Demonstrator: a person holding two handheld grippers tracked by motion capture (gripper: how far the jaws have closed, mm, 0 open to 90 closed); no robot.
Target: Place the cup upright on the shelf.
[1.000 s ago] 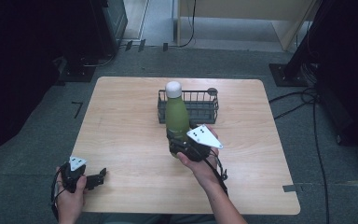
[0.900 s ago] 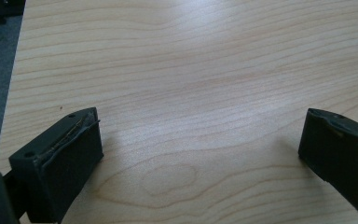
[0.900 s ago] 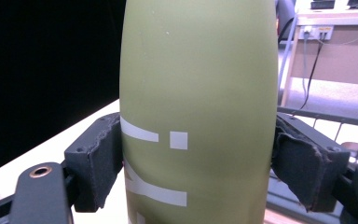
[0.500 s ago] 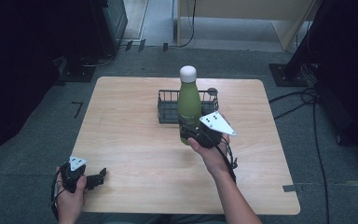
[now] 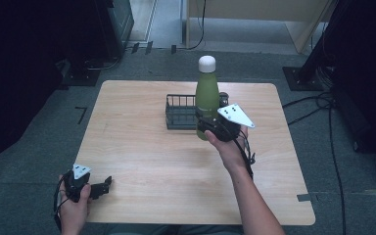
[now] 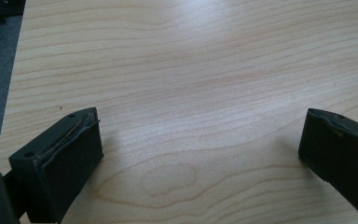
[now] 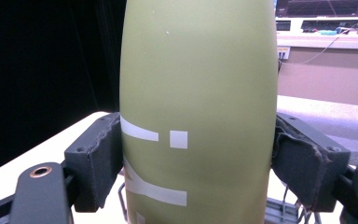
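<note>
At the table's [image 5: 142, 161] near left corner, the left gripper [image 5: 103, 186] rests low over the bare wood, its jaws spread wide with nothing between them. Toward the middle, a black wire basket [image 5: 180, 111] stands on the far half of the tabletop. Just to its right, the right gripper [image 5: 206, 128] clamps the lower body of an upright green bottle [image 5: 207, 100] with a white cap [image 5: 206, 63], held in the air above the basket's right end.
</note>
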